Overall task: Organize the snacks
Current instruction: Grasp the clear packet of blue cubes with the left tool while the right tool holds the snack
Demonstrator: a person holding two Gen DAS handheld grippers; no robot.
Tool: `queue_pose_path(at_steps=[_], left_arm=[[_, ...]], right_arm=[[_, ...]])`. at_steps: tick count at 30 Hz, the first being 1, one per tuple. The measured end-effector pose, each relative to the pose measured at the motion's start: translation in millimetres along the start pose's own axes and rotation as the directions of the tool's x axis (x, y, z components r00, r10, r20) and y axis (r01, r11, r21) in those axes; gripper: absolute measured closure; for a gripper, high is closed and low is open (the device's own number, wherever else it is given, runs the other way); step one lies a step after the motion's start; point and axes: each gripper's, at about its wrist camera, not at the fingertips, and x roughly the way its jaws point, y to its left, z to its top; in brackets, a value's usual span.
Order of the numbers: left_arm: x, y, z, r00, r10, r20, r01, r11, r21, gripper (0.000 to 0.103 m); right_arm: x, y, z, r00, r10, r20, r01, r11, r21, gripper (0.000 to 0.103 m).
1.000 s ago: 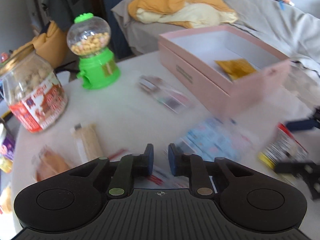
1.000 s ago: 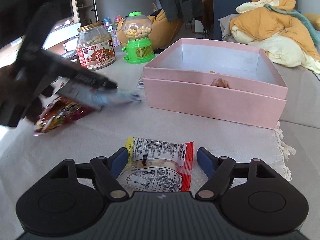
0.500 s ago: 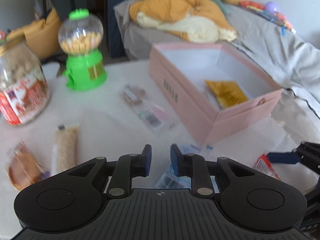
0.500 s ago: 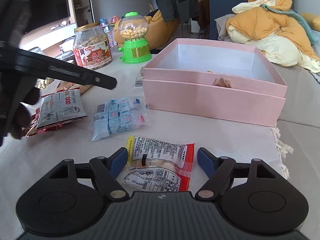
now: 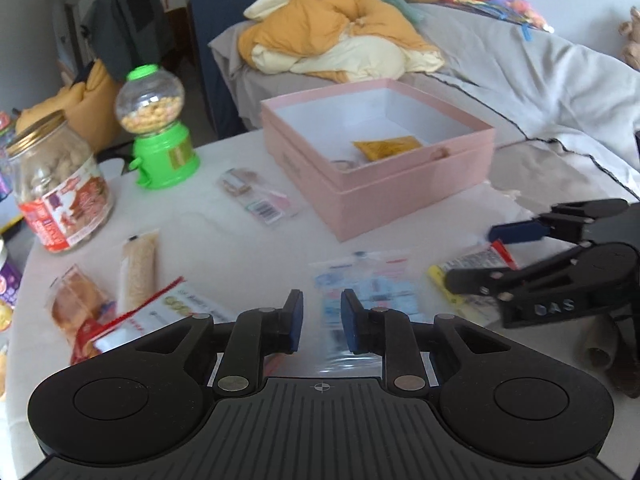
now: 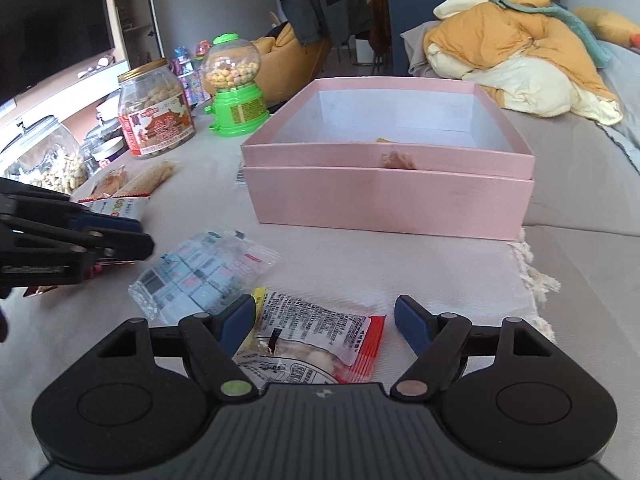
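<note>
The left gripper (image 5: 321,316) hangs just above the table with a small gap between its fingers and nothing in them. The clear packet of blue sweets (image 6: 206,270) lies flat just past its tips.

To the right, the right gripper (image 6: 325,320) is spread wide around the red and yellow snack bag (image 6: 316,340), but not pinching it yet. I think this step is picking that bag up. Next the fingers need to squeeze on it, lift it, and carry it to the pink box (image 6: 390,204) on the far side.

The table (image 6: 400,272) has a pale cloth. On the far left stand a peanut jar (image 6: 156,110) and a green candy machine (image 6: 236,86). A sofa with a yellow blanket (image 6: 516,40) is behind.
</note>
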Motion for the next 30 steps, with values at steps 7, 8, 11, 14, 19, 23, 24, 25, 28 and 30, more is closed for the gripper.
queue_pose_path(at_steps=[7, 8, 11, 14, 19, 23, 24, 25, 28, 30], left_arm=[[23.4, -54.4, 0.8, 0.999, 0.049, -0.017, -0.046, 0.985, 0.169, 0.079], [25.7, -55.3, 2.7, 0.999, 0.024, -0.038, -0.018, 0.987, 0.159, 0.075], [28.7, -65.8, 2.7, 0.998, 0.017, -0.06, -0.005, 0.982, 0.189, 0.059], [29.4, -75.3, -0.6, 0.997, 0.044, -0.058, -0.03, 0.973, 0.231, 0.056], [31.4, -71.1, -1.3, 0.991, 0.127, -0.042, -0.113, 0.966, 0.231, 0.054], [35.0, -56.4, -2.9, 0.985, 0.165, -0.047, -0.154, 0.971, 0.185, 0.05], [34.3, -54.7, -2.6, 0.986, 0.16, -0.05, -0.148, 0.973, 0.179, 0.051], [34.3, -54.7, -2.3, 0.987, 0.155, -0.053, -0.143, 0.974, 0.175, 0.051], [35.3, -55.7, -1.4, 0.987, 0.154, -0.056, -0.143, 0.976, 0.167, 0.048], [35.3, -54.1, -0.5, 0.988, 0.14, -0.056, -0.131, 0.981, 0.145, 0.044]], right_arm=[[-2.3, -18.3, -0.8, 1.0, -0.007, 0.012, 0.006, 0.997, 0.076, 0.026], [-2.6, -18.7, -1.3, 1.0, -0.006, 0.013, 0.005, 0.997, 0.078, 0.026], [-2.8, -18.7, -1.3, 1.0, -0.005, 0.015, 0.004, 0.997, 0.08, 0.026], [-3.7, -19.6, -1.3, 1.0, -0.001, 0.019, 0.0, 0.996, 0.089, 0.026], [-4.5, -20.6, -1.3, 1.0, 0.001, 0.021, -0.003, 0.996, 0.093, 0.026], [-4.3, -20.7, -1.2, 1.0, 0.002, 0.022, -0.004, 0.995, 0.096, 0.026], [-4.5, -20.7, -1.4, 1.0, 0.001, 0.022, -0.003, 0.995, 0.096, 0.026], [-4.7, -20.7, -1.4, 1.0, 0.0, 0.022, -0.002, 0.996, 0.095, 0.026], [-4.8, -20.1, -1.9, 1.0, -0.004, 0.021, 0.002, 0.996, 0.092, 0.025], [-4.8, -19.8, -2.0, 1.0, -0.004, 0.021, 0.002, 0.996, 0.092, 0.026]])
